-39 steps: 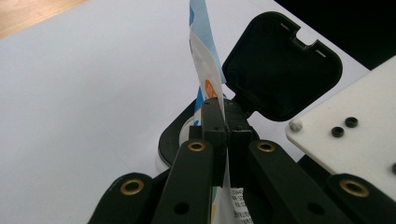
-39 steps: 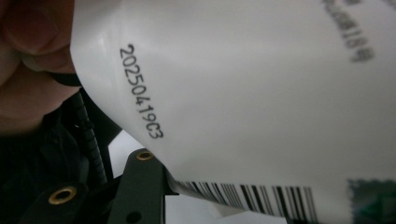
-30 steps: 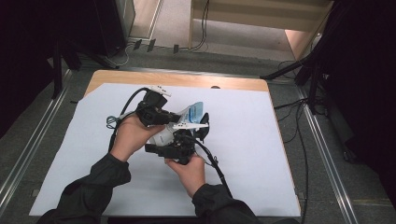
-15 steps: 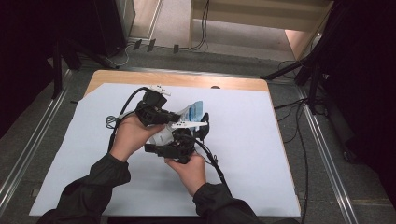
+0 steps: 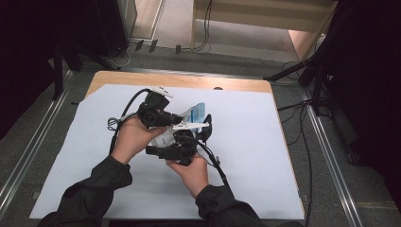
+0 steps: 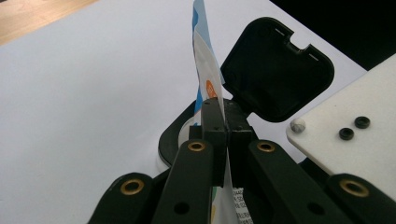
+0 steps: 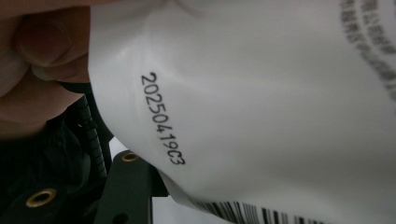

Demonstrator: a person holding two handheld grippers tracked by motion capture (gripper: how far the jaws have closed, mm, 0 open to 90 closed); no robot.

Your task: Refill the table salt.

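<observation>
A white packet with blue and orange print is held above the white sheet, between both hands. My left gripper is shut on the packet's thin edge, which stands upright out of the jaws. Just beyond them a black flip lid stands open over a black ring. My right gripper sits right under the left one. Its jaws have just been opening. The packet's back, with a date code and barcode, lies across them and hides one jaw. Whether the pads press on it I cannot tell.
A white sheet covers most of the wooden table. The right gripper's white plate is close beside the left jaws. A person's thumb rests by the packet. Cables run along the floor to the right.
</observation>
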